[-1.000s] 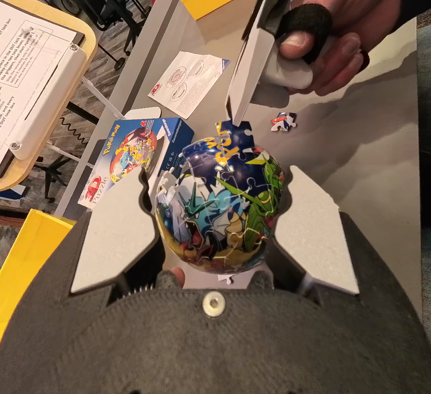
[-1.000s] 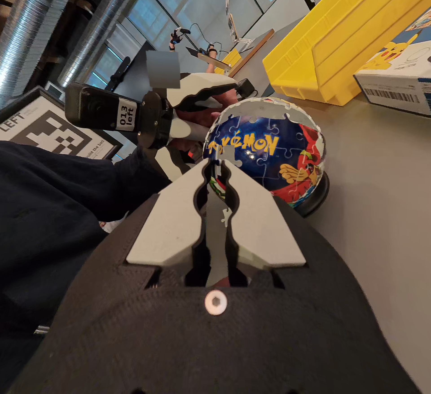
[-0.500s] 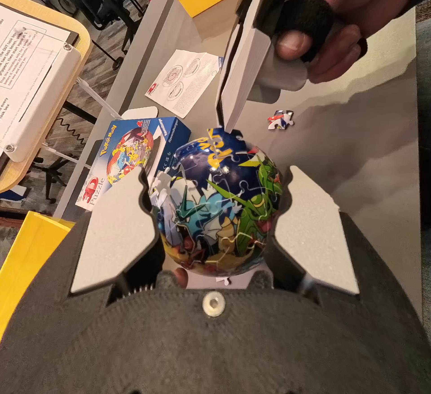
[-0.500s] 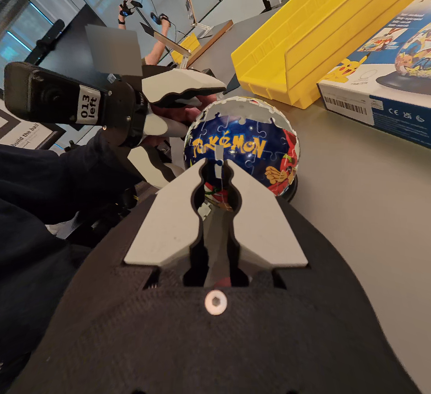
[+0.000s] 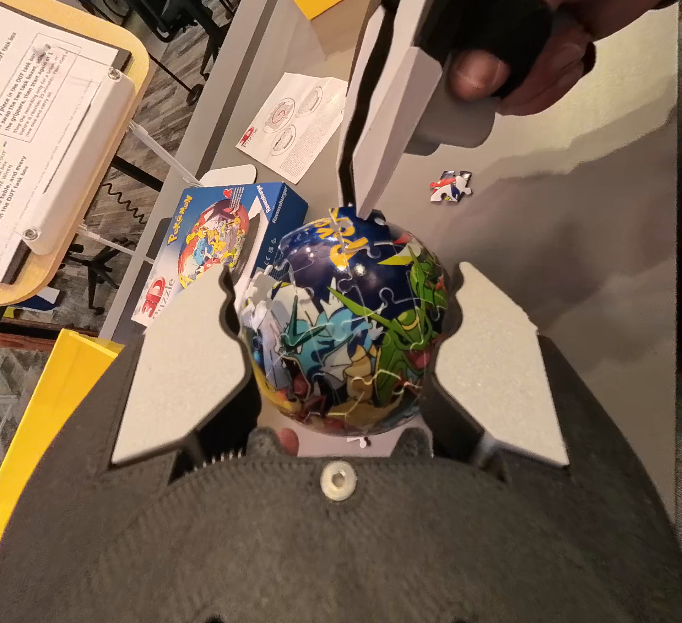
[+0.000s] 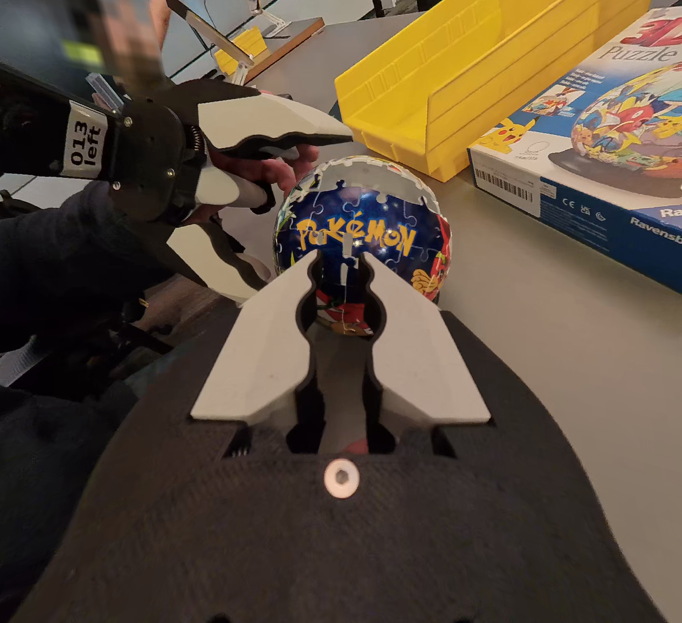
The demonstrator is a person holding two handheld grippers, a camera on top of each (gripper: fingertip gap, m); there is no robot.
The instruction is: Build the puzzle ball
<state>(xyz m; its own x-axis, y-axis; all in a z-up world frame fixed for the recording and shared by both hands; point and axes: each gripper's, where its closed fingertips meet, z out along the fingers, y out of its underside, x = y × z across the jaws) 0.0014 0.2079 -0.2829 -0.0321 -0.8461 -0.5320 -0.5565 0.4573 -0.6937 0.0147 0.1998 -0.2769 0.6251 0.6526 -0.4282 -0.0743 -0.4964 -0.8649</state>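
The puzzle ball (image 5: pixel 350 328) stands on a black stand (image 6: pixel 437 297) on the grey table (image 6: pixel 535 365). Its top is an open hole with a jagged rim (image 6: pixel 369 177). My left gripper (image 5: pixel 343 271) is open wide, with a finger on either side of the ball. My right gripper (image 6: pixel 340 254) points at the yellow lettering, its jaws slightly apart. A blue piece (image 5: pixel 347 236) with yellow lettering sits in the ball there, one edge raised; it shows edge-on between my right fingertips, touching neither. In the left wrist view the right gripper (image 5: pixel 360 208) comes from above, its tip on that piece.
A loose puzzle piece (image 5: pixel 450 186) lies on the table to the right of the ball. The blue puzzle box (image 5: pixel 221 254) and a white leaflet (image 5: pixel 295 125) lie to the left. A yellow bin (image 6: pixel 479 51) stands behind the ball. A side table with papers (image 5: pixel 55 125) is at far left. Only a small space, under 4 cm, lies between the two pairs of fingers.
My right gripper has brought the piece down onto the ball at the lettering, and its jaws have parted a little. The left gripper has stayed around the ball.
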